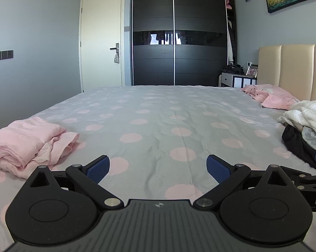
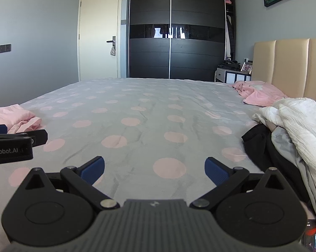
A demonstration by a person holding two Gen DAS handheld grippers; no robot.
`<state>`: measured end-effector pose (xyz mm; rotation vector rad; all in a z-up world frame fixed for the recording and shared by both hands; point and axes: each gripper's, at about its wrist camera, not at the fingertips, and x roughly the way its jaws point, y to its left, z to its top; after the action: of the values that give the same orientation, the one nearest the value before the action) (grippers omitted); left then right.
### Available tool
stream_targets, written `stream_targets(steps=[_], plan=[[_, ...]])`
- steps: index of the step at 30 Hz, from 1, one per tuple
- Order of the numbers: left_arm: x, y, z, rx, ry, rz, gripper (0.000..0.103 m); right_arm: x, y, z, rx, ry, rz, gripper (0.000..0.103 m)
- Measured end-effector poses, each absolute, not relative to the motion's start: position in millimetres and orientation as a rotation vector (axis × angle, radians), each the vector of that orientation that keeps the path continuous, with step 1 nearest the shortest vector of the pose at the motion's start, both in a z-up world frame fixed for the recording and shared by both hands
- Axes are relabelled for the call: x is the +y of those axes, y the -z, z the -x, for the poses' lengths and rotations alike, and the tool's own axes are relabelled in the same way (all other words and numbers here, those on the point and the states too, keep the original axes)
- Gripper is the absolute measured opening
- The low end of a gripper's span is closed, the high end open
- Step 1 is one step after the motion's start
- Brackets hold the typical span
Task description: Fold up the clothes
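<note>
Left gripper (image 1: 158, 168) and right gripper (image 2: 154, 169), both with blue pads spread wide and holding nothing, low over a bed (image 1: 158, 113) covered by a grey sheet with pink dots. A folded pink garment (image 1: 25, 145) lies just left of the left gripper. A heap of unfolded clothes (image 2: 292, 130), white over black, lies just right of the right gripper. More pink clothing (image 2: 256, 93) rests far ahead to the right, near the headboard (image 2: 288, 67).
</note>
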<state>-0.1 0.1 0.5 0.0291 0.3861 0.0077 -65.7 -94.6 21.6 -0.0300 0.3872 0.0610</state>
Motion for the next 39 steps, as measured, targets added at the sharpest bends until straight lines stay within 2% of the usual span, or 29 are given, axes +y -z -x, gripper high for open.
stream_targets(steps=[14,39], plan=[[-4.6,-6.7,6.8,0.306,-0.052,-0.030,0.101,-99.7,-23.2,69.3,0.384,-0.035,0.012,0.102],[-1.9,-2.5,4.5,0.346,0.009,-0.040,0.101,-96.3,-24.1,70.8,0.350,-0.020,0.035,0.102]])
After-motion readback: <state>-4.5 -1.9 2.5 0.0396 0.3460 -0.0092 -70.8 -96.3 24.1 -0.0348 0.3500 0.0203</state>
